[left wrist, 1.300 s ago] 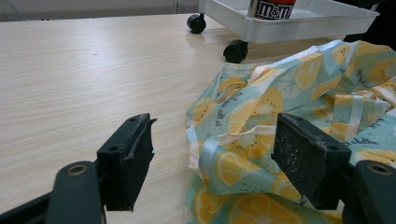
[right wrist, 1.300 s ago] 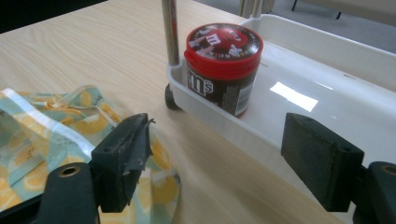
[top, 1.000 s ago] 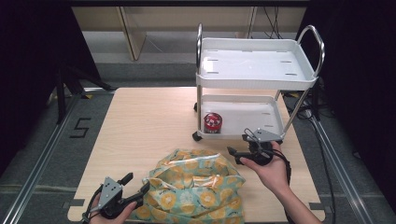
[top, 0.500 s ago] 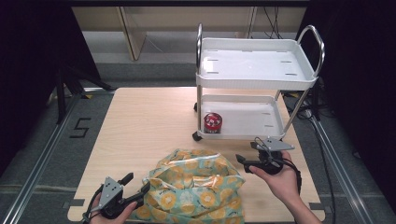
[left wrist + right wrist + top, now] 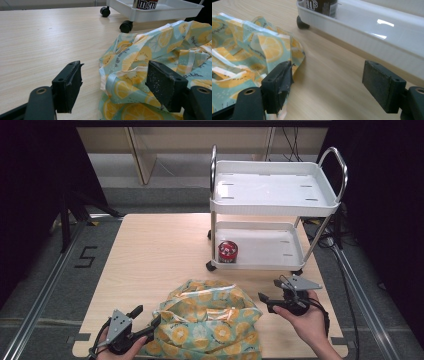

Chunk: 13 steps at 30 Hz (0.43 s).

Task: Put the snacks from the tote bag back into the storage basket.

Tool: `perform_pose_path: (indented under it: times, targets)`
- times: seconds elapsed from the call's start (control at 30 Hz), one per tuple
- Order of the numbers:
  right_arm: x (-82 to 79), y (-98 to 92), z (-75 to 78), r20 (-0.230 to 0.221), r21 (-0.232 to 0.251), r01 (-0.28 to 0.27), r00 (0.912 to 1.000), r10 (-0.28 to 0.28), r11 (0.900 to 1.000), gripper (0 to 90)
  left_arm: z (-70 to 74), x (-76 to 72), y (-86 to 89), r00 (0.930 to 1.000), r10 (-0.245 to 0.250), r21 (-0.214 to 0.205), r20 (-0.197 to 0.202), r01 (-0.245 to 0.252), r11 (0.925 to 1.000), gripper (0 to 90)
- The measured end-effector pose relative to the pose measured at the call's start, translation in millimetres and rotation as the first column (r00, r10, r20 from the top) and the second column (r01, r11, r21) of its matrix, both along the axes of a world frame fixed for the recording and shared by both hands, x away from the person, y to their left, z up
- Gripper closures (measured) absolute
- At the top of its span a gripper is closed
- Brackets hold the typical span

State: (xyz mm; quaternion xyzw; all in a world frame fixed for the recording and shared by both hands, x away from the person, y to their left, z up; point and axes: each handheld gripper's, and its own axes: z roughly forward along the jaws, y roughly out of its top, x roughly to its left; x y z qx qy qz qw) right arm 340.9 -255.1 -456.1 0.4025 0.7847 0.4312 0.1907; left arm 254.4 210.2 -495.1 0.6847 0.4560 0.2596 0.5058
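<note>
Wood-grain surface (image 5: 160,250) carries everything here. At the near left corner in the high view, the person's left hand (image 5: 122,351) holds the left gripper (image 5: 145,321), whose jaws stand wide apart and hold nothing; one jaw reaches the left edge of a crumpled bag (image 5: 210,322) printed with lemon slices on pale blue-green. In the left gripper view the bag (image 5: 160,65) spreads behind and under the right-hand jaw, a folded hem lying between the two jaws, while the left-hand jaw stands over bare wood (image 5: 37,45). The bag sits at the near middle of the surface, between the two grippers. To its right in the high view, the right hand (image 5: 307,322) holds the right gripper (image 5: 267,302), jaws also spread open and empty, pointing toward the bag's right edge and just beside it. In the right gripper view the bag (image 5: 244,47) lies at the left, its edge close to the left-hand jaw, with bare wood between the jaws. Beyond, at the far right of the surface, stands a white two-shelf trolley (image 5: 272,207) on black castors; a dark candy can (image 5: 228,252) with a red lid stands upright at the left end of its lower shelf.
</note>
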Motion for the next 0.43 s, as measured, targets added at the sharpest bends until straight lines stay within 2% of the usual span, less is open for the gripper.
perform_pose_path:
  times: [0.03, 0.07, 0.1, 0.13, 0.17, 0.2, 0.23, 0.3, 0.33, 0.43]
  targets:
    - [1.9, -2.6, -2.0, 0.021, -0.006, -0.026, 0.9994, 0.026, 0.9996, 25.3, 0.0, -0.3, -0.3, 1.0000, 0.004, -0.002, -0.002, -0.004, 1.0000, 28.1]
    - [-0.9, -2.1, -3.7, 0.015, -0.003, -0.006, 0.9999, 0.006, 1.0000, 25.3, 0.0, -0.3, -0.2, 1.0000, 0.004, 0.000, -0.002, -0.004, 1.0000, 28.1]
    - [-0.8, -3.7, -5.7, 0.023, -0.009, -0.020, 0.9995, 0.020, 0.9998, 25.3, -0.1, -0.1, 0.0, 1.0000, 0.000, 0.001, 0.000, 0.000, 1.0000, 28.1]
    - [-4.6, -3.1, -6.9, -0.011, 0.000, -0.006, 0.9999, 0.006, 1.0000, 25.3, -0.2, 0.0, 0.0, 1.0000, 0.001, 0.000, -0.001, -0.001, 1.0000, 28.1]
    - [-5.2, -3.8, -9.5, -0.005, 0.008, -0.013, 0.9999, 0.013, 0.9999, 25.7, -0.3, 0.0, 0.1, 1.0000, 0.000, 0.001, -0.002, 0.000, 1.0000, 28.1]
    - [-4.6, -5.9, -11.9, 0.026, 0.005, -0.021, 0.9994, 0.021, 0.9998, 26.1, -0.3, -0.1, 0.0, 1.0000, 0.001, 0.000, -0.003, -0.001, 1.0000, 28.1]
    - [-5.6, -6.2, -14.1, 0.037, 0.024, -0.023, 0.9991, 0.022, 0.9995, 26.6, -0.8, 0.6, 0.0, 1.0000, -0.006, -0.003, 0.001, 0.006, 1.0000, 28.1]
    - [-7.1, -7.9, -16.6, 0.042, 0.024, -0.028, 0.9988, 0.027, 0.9993, 27.4, -1.2, 1.4, -0.2, 0.9999, -0.013, -0.005, 0.005, 0.013, 0.9999, 28.1]
    - [-10.5, -6.8, -18.3, 0.026, 0.042, -0.009, 0.9996, 0.008, 0.9991, 27.8, -1.1, 0.9, -0.6, 1.0000, -0.006, -0.005, -0.001, 0.006, 1.0000, 28.1]
    - [-10.1, -8.5, -21.7, 0.044, 0.034, -0.025, 0.9988, 0.023, 0.9991, 29.4, -1.2, 1.2, -0.8, 0.9999, -0.010, -0.002, -0.006, 0.010, 0.9999, 28.1]
